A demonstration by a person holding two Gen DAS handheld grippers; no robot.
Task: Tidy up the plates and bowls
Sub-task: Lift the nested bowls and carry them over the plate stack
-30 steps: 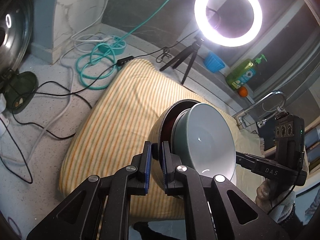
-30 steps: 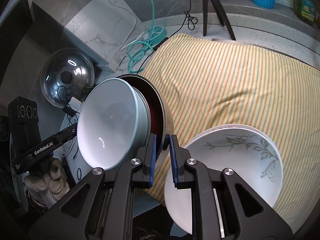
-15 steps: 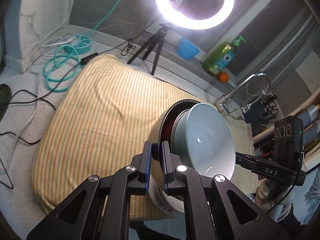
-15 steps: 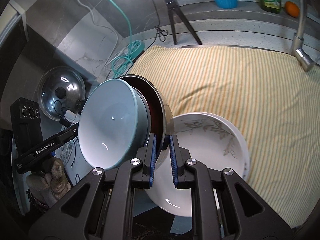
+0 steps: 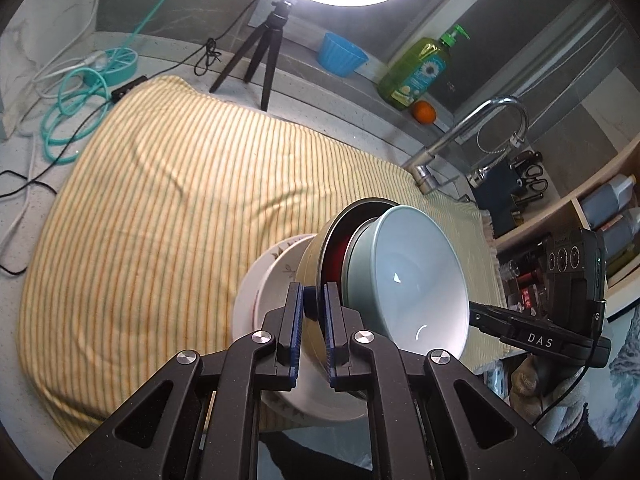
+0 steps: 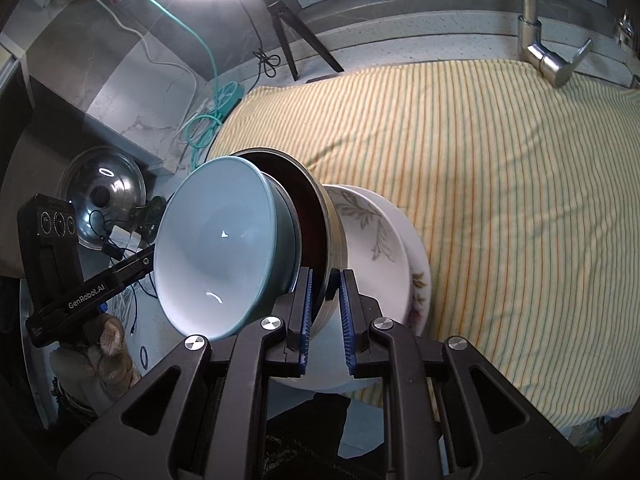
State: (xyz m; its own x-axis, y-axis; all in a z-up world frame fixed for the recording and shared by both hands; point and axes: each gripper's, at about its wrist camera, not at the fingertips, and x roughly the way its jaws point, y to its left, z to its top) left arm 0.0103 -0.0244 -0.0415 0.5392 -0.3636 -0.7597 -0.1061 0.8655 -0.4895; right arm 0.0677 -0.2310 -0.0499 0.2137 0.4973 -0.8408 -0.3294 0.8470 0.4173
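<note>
Left-wrist view shows the left gripper (image 5: 314, 336) with its blue-padded fingers clamped on the rim of a metal bowl with a dark red inside (image 5: 320, 248), a pale blue-green ceramic bowl (image 5: 404, 276) nested in it. Both are tipped on edge above a white ceramic plate with a leaf pattern (image 5: 268, 276), which lies at the near edge of the yellow striped cloth (image 5: 168, 200). In the right-wrist view, the right gripper (image 6: 325, 320) pinches the same metal rim from the opposite side.

One risk seems plain: the blue-green bowl only sits loose inside the tilted metal one, so further tilt or a jolt could let it slide out. Uneven lowering could also knock the plate off the cloth's edge.

Counted: two bowls and what looks like two stacked plates.
</note>
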